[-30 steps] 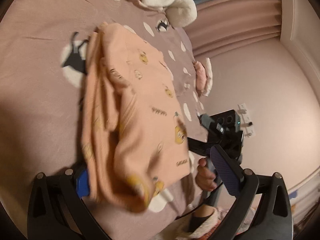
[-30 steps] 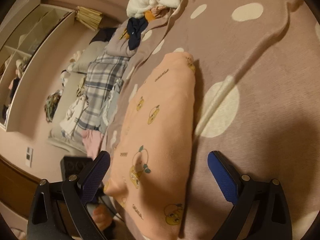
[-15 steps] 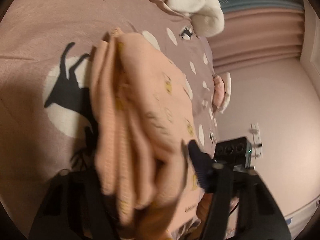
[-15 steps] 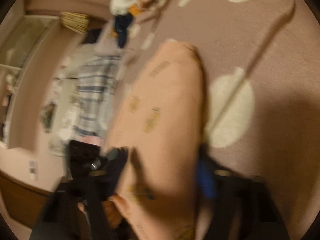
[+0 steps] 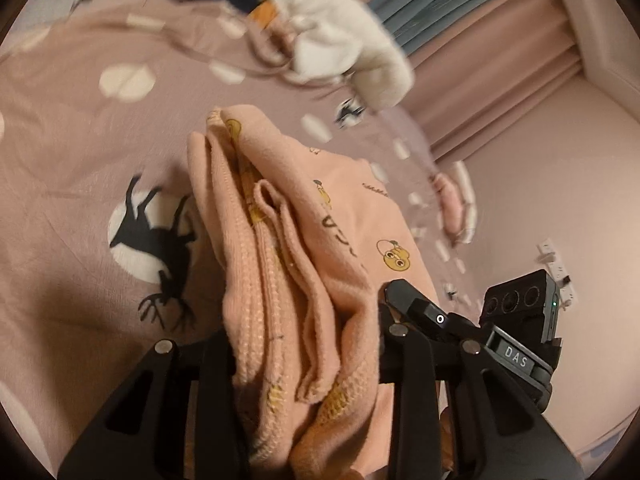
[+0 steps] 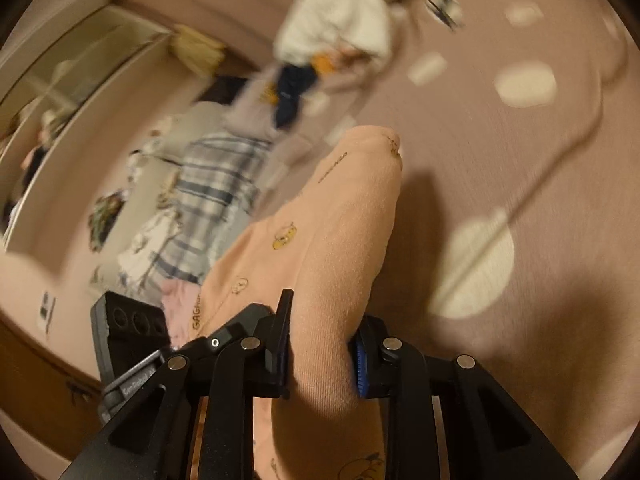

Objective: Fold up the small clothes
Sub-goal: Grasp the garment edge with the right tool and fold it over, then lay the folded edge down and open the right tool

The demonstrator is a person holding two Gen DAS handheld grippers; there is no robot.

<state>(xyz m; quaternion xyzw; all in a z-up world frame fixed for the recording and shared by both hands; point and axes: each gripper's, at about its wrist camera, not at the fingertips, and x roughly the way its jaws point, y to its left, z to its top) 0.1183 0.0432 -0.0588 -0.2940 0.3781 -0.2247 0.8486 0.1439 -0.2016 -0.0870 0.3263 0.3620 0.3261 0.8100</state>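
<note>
A folded peach garment with small yellow cartoon prints (image 5: 304, 248) lies on the mauve bedspread (image 5: 80, 160). My left gripper (image 5: 304, 344) is shut on its bunched, layered near edge. My right gripper (image 6: 320, 356) is shut on the garment's (image 6: 332, 248) smooth folded edge at the other side. Each gripper's body shows in the other's view: the right one in the left wrist view (image 5: 516, 320), the left one in the right wrist view (image 6: 132, 320).
A pile of white, navy and orange clothes (image 5: 320, 36) sits at the far end of the bed. A plaid garment (image 6: 212, 200) and other clothes lie beyond the bed edge. Curtains (image 5: 480, 40) and a shelf unit (image 6: 60, 120) stand around it.
Both grippers were open around the garment's edges a second ago. They have moved in and closed on the fabric.
</note>
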